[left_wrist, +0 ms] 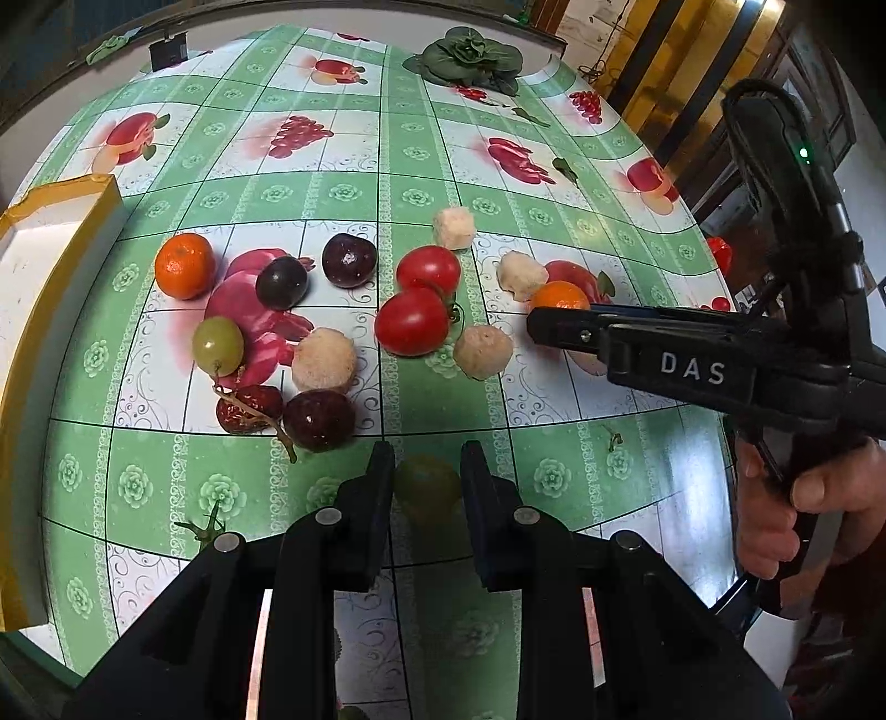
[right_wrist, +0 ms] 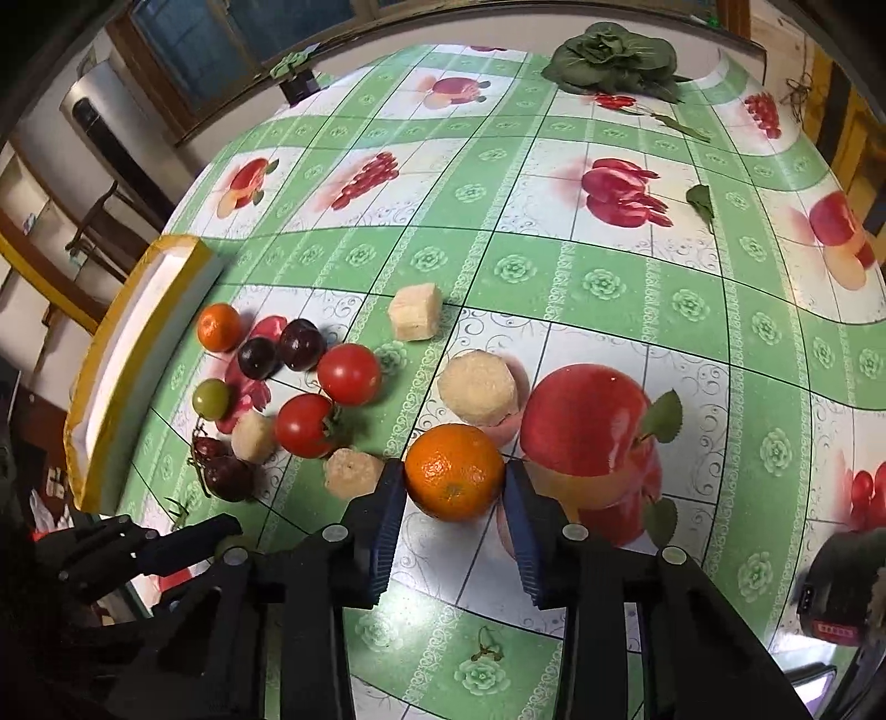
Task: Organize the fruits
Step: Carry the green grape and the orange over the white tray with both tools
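window (right_wrist: 232, 50) — dark panes | wooden chair (right_wrist: 102, 232) — left | yellow curtain (left_wrist: 681, 50)

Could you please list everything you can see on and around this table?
oranges: two, orange; one near the tray, one between the right jaws
tomatoes: two, red; touching, mid-table
dark plums: three, purple-black; two beside the far orange, one nearer
green grapes: two, green; one loose, one between the left jaws
red date: one, dark red; beside the nearest plum
beige chunks: four, beige; scattered among the fruit
leafy vegetable: one, dark green; far edge
tray: one, white, yellow rim; left edge
tablecloth: one, green-white check
left gripper: black; shut on a grape
right gripper: black, blue pads; shut on an orange
hand: one; holding the right gripper
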The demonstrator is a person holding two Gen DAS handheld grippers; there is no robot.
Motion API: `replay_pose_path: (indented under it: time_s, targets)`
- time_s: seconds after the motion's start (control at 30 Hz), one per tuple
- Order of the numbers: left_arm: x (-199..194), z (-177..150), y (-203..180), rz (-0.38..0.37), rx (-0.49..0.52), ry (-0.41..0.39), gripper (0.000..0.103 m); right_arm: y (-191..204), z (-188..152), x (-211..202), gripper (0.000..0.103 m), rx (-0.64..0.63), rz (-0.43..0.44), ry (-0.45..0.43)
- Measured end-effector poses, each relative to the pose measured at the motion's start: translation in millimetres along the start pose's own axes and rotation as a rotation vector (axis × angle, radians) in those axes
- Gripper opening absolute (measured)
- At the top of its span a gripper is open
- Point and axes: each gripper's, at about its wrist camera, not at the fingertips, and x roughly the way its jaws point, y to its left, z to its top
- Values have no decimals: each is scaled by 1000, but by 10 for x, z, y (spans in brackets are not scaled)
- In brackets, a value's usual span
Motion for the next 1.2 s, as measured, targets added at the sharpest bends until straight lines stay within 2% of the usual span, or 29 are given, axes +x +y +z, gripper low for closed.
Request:
replay_pose_path:
  time_s: [0.33, 0.53, 0.7, 0.87, 0.97, 1.07, 1.2]
  targets:
    - [-169, 106, 178, -14, 1, -35, 22, 137, 35, -220, 37, 6, 16, -42]
    - [-558, 163, 743, 27, -80, -112, 22, 408, 87, -380, 37, -12, 70, -76]
    - [-849, 106, 1444, 140, -167, -158, 22, 705, 149, -424, 36, -32, 121, -89]
    - [-902, -15, 2017, 235, -239, -146, 22, 1073, 188, -345, 36, -81, 158, -79]
    - [-825, -140, 2207, 249, -267, -115, 22, 1308, 181, -248, 36, -113, 178, -62]
    - [-733, -278, 2200, 229, -263, -70, 22, 1518, 171, -135, 36, -140, 196, -40]
    - [-650, -423, 1994, 179, -230, -35, 22, 1796, 178, -39, 36, -176, 221, -21]
